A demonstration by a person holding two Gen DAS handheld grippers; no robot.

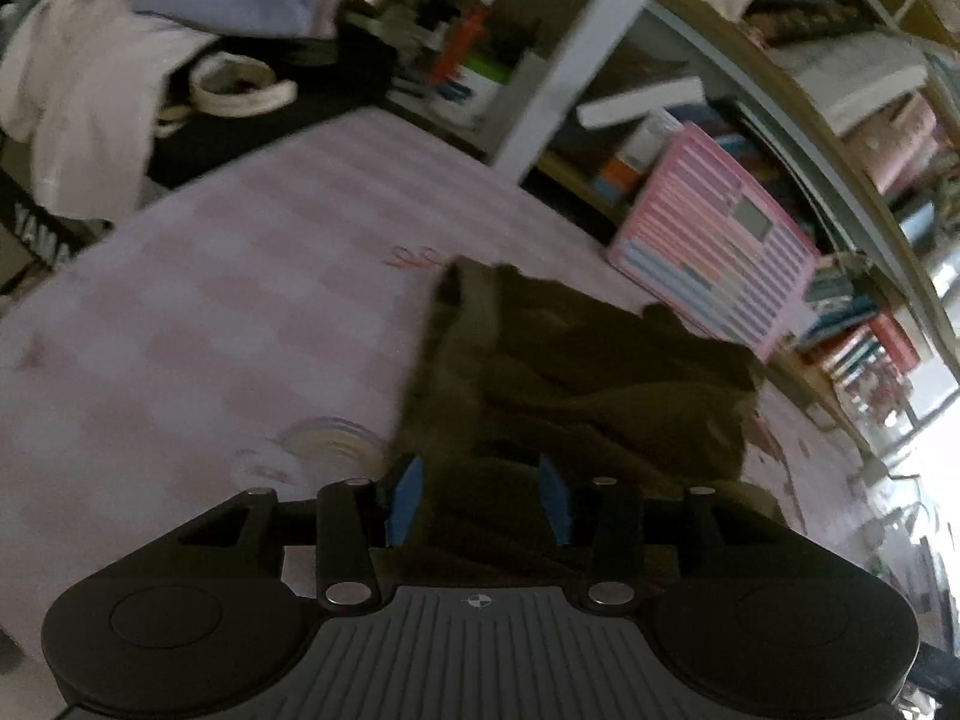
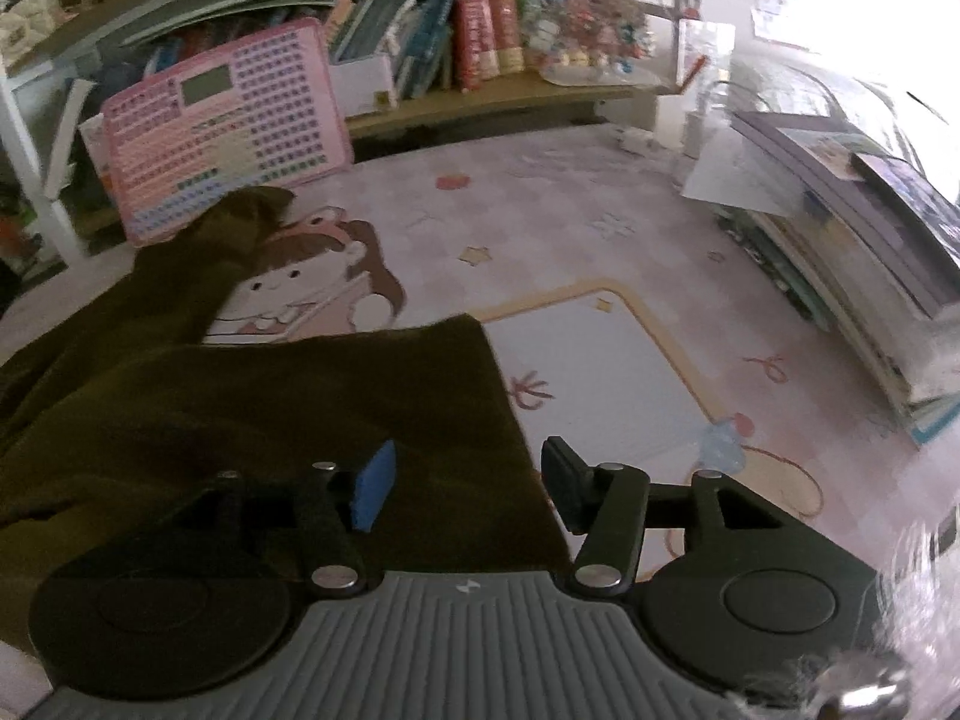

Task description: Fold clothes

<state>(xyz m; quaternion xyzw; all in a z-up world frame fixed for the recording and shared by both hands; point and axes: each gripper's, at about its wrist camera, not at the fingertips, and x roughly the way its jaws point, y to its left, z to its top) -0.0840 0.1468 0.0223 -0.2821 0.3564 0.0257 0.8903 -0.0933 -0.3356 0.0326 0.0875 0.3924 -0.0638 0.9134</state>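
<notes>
Pink counter (image 2: 600, 228) lies bare from 12 to 3 o'clock of the garment (image 2: 300, 396). Left claw (image 1: 477, 495) and right claw (image 2: 468, 480) hover released over its near edge; shelf (image 2: 480, 102) holds books (image 2: 480, 42).

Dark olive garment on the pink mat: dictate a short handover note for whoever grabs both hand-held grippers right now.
Left hand-held gripper: open, jaws apart over the dark olive garment, not pinching it.
Right hand-held gripper: open above the garment's right edge, nothing gripped.
Garment lies on the pink cartoon mat, in front of the pink keyboard toy.
Done: it looks partly folded, with one flat panel near the grippers.
Left: the far part is rumpled; smooth it and finish folding.
</notes>
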